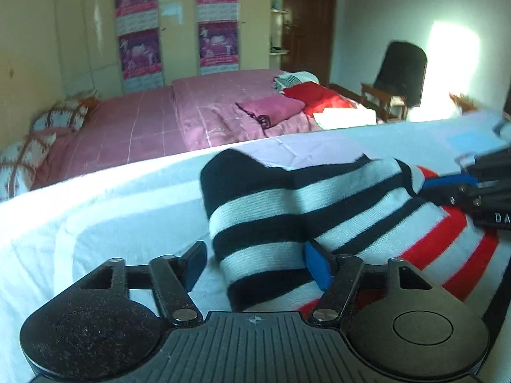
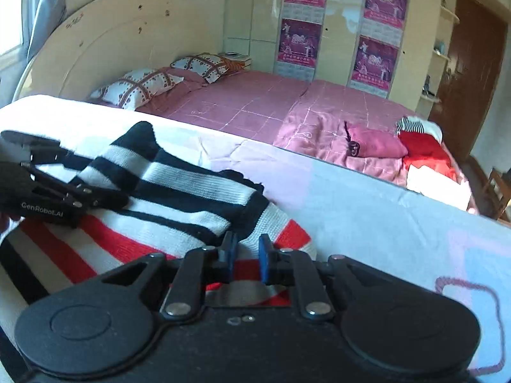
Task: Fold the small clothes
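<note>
A small knitted striped garment [image 1: 287, 204] lies on a white cloth-covered surface [image 1: 111, 210]. Its folded sleeve part is black and white; the body under it has red and white stripes [image 1: 447, 242]. My left gripper [image 1: 255, 265] is open, its fingers on either side of the folded black-and-white sleeve. My right gripper [image 2: 247, 250] has its jaws close together on the garment's red-and-white edge [image 2: 287, 233]. The garment shows in the right wrist view [image 2: 179, 191], with the left gripper [image 2: 105, 199] lying on it. The right gripper shows at the right edge of the left wrist view [image 1: 447, 188].
Behind the work surface stands a bed with a pink cover [image 1: 159, 124], pillows [image 2: 143, 84] and folded pink [image 1: 274, 107] and red clothes [image 1: 316, 95]. A wardrobe with posters [image 1: 140, 25], a dark door [image 1: 309, 16] and a chair [image 1: 399, 79] stand beyond.
</note>
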Demonstrator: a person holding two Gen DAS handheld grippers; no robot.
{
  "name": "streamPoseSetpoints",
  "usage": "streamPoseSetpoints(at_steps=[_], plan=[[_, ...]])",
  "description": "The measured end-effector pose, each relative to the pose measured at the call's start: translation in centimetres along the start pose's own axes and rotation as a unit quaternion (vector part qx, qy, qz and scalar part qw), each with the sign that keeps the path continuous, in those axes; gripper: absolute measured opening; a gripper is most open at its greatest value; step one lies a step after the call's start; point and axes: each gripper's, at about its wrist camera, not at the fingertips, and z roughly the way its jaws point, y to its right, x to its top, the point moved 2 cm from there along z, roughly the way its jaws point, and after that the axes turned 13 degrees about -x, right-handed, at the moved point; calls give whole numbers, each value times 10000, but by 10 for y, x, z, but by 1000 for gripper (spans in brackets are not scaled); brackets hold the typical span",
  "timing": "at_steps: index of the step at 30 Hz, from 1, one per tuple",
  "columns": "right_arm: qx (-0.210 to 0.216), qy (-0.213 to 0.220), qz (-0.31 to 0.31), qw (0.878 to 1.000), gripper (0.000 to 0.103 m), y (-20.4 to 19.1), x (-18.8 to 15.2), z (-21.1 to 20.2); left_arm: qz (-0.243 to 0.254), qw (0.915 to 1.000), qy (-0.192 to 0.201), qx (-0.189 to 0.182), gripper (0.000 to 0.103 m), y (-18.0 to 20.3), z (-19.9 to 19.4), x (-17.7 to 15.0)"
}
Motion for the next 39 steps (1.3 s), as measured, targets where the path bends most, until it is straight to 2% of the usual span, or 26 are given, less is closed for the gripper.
streamPoseSetpoints(at_steps=[2, 4, 7, 10, 11, 12, 14, 17, 18, 19, 21, 24, 27, 30, 33, 34, 36, 38, 39], plan=[[-85, 55, -33, 9999, 14, -1, -3, 0, -6, 10000, 13, 50, 82, -3, 1, -1], [-183, 112, -92, 9997, 14, -5, -4, -1, -129, 9999, -3, 61, 89, -8, 3, -3], [-164, 52, 125, 9998, 18, -2, -3, -3, -367, 9993, 116, -22, 91, -13, -3, -6], [-109, 5, 574, 9983, 33, 14, -2, -15, -656, 9971, 273, -288, 91, -20, -24, -17], [-55, -70, 780, 9969, 42, 20, -4, -20, -816, 9950, 334, -476, 91, -25, -33, -22], [75, -133, 1022, 9946, 56, 27, -8, -26, -966, 9923, 385, -673, 91, -30, -42, -27], [323, -327, 1452, 9883, 60, 40, -17, -32, -1217, 9863, 361, -1054, 90, -36, -53, -37], [935, -727, 2182, 9687, 61, 61, -38, -38, -1545, 9721, 166, -1756, 88, -42, -61, -54], [1217, -923, 2454, 9573, 61, 68, -47, -37, -1711, 9654, 103, -1967, 85, -45, -62, -61], [1483, -1089, 2693, 9453, 61, 73, -56, -37, -1935, 9570, 15, -2159, 76, -49, -61, -67], [1789, -1253, 2974, 9294, 63, 82, -71, -39, -2305, 9400, -53, -2515, 73, -52, -57, -75], [2262, -1445, 3309, 9047, 63, 89, -89, -36, -2593, 9254, -77, -2763, 73, -54, -56, -87], [2416, -1413, 3577, 8909, 62, 92, -93, -29, -2606, 9236, -61, -2810, 73, -49, -51, -88], [2512, -1350, 3569, 8895, 60, 81, -85, -21, -2649, 9207, -44, -2864, 73, -40, -43, -79], [2384, -1236, 3321, 9042, 60, 68, -76, -22, -2694, 9167, 66, -2949, 73, -35, -37, -76], [2396, -1237, 3320, 9039, 59, 70, -77, -24, -2728, 9136, 120, -3013, 73, -35, -38, -76], [2530, -1174, 3243, 9039, 52, 74, -81, -31, -2745, 9084, 173, -3149, 73, -38, -42, -80], [2518, -1261, 3173, 9055, 53, 81, -84, -35, -2707, 9103, 104, -3130, 72, -40, -43, -83], [2508, -1291, 3250, 9027, 54, 86, -87, -36, -2689, 9106, 97, -3135, 72, -42, -44, -83]])
